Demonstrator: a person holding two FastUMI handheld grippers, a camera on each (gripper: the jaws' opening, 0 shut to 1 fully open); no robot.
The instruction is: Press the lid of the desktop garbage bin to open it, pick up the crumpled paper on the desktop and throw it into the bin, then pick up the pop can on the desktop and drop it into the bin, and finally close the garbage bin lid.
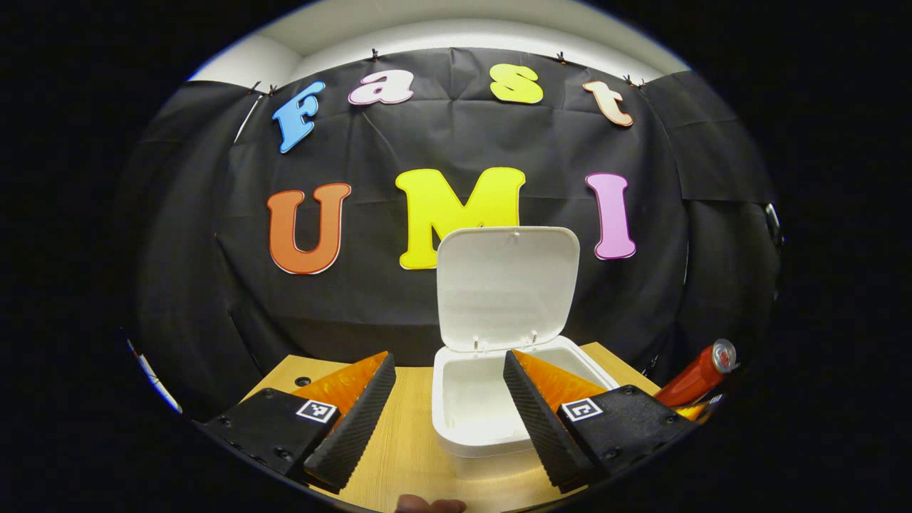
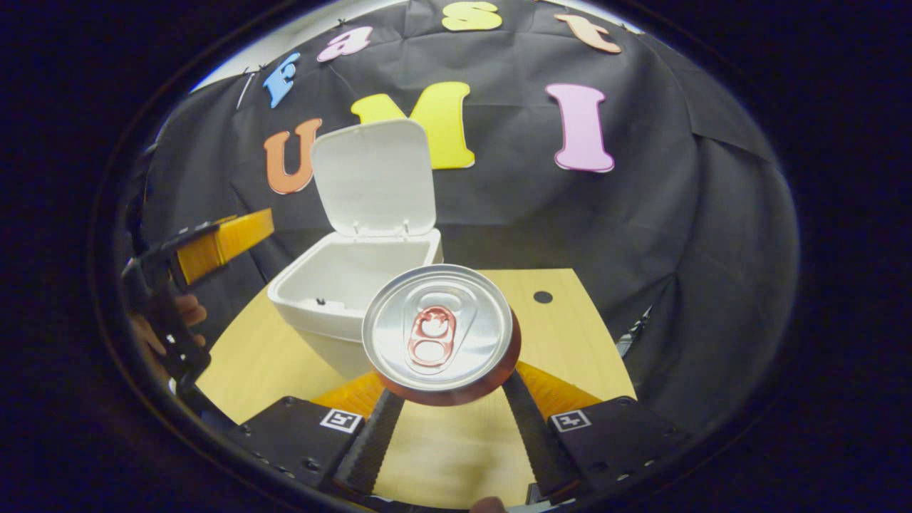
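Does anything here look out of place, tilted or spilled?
Nothing stands out. The bin stands upright on the table with its lid open, and the right tool holds the pop can without any spill.

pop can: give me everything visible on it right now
The pop can looks like metal: red body, silver top, reddish pull tab unopened. In the right gripper view it sits between the right gripper's fingers, top end toward the camera, held above the wooden table just short of the open white bin. In the left gripper view it appears tilted at the right edge, beside the bin.
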